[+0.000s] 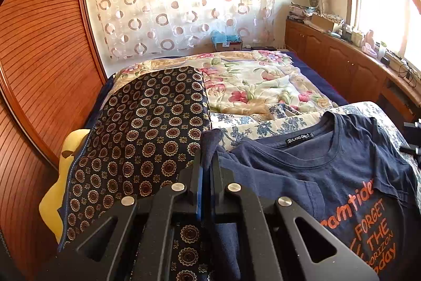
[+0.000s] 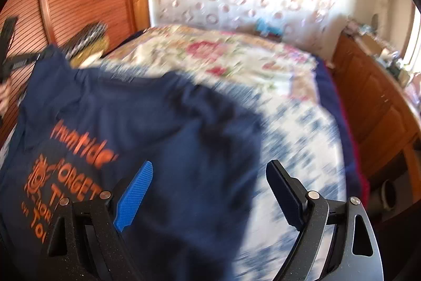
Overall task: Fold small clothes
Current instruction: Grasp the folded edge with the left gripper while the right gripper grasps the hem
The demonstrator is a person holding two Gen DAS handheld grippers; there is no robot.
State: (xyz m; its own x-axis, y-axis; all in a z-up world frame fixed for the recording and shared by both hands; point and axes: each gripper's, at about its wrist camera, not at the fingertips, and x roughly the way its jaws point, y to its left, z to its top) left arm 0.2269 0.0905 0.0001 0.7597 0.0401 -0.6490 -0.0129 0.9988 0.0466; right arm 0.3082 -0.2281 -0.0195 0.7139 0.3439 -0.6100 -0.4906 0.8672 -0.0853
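Pinching a fold of navy cloth at the sleeve end of the T-shirt [image 1: 329, 175], the left gripper [image 1: 208, 162] has its jaws pressed together on the fabric, which pokes up between the fingers. The right gripper [image 2: 210, 188] hangs with its jaws spread wide and nothing between them, above the shirt's other side, where the cloth meets the blue-and-white bedcover [image 2: 302, 144]; that view is blurred. The shirt lies front up on the bed, orange lettering and neck label showing, rumpled but not yet folded anywhere, so the work looks barely begun: one side is gripped, the other is still to be taken, and every fold remains. Just beside the shirt, on the left, lies a dark patterned cloth [image 1: 147, 128]. Farther off spreads a floral quilt [image 1: 263, 80], and beyond it hangs a curtain with rings [image 1: 171, 4].
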